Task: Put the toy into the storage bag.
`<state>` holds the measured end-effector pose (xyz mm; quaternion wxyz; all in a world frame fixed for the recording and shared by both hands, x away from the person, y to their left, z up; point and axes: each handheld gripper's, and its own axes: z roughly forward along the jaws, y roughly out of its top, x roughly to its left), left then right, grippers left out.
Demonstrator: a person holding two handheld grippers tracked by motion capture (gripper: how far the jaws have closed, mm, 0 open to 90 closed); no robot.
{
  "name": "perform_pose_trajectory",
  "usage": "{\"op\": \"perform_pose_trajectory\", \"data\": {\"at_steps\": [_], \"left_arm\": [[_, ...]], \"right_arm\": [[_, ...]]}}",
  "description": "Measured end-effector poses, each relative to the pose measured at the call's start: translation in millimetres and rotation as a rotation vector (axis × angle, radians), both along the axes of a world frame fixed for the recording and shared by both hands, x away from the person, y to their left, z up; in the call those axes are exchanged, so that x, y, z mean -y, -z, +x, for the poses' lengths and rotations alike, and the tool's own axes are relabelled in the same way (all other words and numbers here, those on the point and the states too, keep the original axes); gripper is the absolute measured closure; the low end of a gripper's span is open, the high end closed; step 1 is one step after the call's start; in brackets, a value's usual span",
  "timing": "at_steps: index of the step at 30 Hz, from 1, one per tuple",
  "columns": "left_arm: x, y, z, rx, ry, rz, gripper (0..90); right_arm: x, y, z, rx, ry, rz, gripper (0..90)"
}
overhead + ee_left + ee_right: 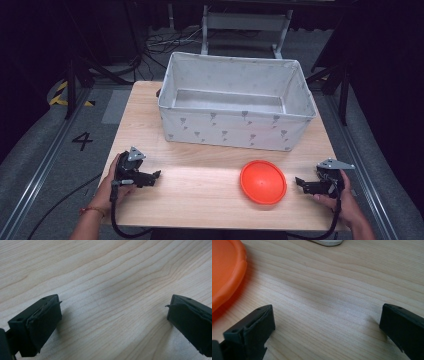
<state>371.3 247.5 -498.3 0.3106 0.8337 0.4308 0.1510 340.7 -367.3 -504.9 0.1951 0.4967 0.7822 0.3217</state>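
high view: the orange disc (263,182) lies flat on the table (200,195), just beside the right gripper (300,183), the fabric bin (235,102) behind. left gripper (113,312) view: jaws wide, empty. right gripper view: jaws wide; slide one under the disc's rim, probably thin.

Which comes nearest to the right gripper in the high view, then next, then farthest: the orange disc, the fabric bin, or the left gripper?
From the right gripper:
1. Orange disc, just to its left on the table's near part.
2. Fabric bin, farther back, across the table's middle.
3. Left gripper, at the table's opposite near side.
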Motion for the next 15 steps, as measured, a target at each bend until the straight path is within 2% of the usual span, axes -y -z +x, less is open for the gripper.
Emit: {"op": "perform_pose_trajectory", "data": {"at_steps": [4, 5, 7, 8, 10, 13, 15], "left_arm": [[-0.7, 0.1, 0.9, -0.004, 0.014, -0.003, 0.0], [-1.7, 0.0, 0.9, 0.003, 0.029, 0.001, 0.2], [-4.6, -0.5, -2.8, -0.009, 0.062, 0.001, 0.3], [-5.0, 0.0, -3.7, -0.014, 0.067, -0.010, 0.3], [-6.3, -0.5, -3.4, -0.004, 0.073, 0.001, 0.3], [-6.4, 0.0, -2.7, -0.004, 0.079, -0.005, 0.1], [-6.5, -0.1, -2.5, -0.005, 0.081, -0.004, 0.0]], "right_arm": [[1.5, -0.5, 0.5, -0.006, -0.019, -0.002, 0.0], [1.5, -0.6, 0.6, -0.007, -0.020, -0.003, 0.0], [1.8, -0.8, 1.0, -0.010, -0.024, -0.004, 0.0], [1.5, -1.2, 1.5, -0.015, -0.025, -0.005, 0.0], [1.3, -1.7, 2.3, -0.021, -0.027, -0.008, 0.0], [0.8, -2.7, 3.9, -0.033, -0.028, -0.012, 0.0], [0.8, -4.5, 3.0, -0.038, -0.023, -0.009, 6.4]]}}
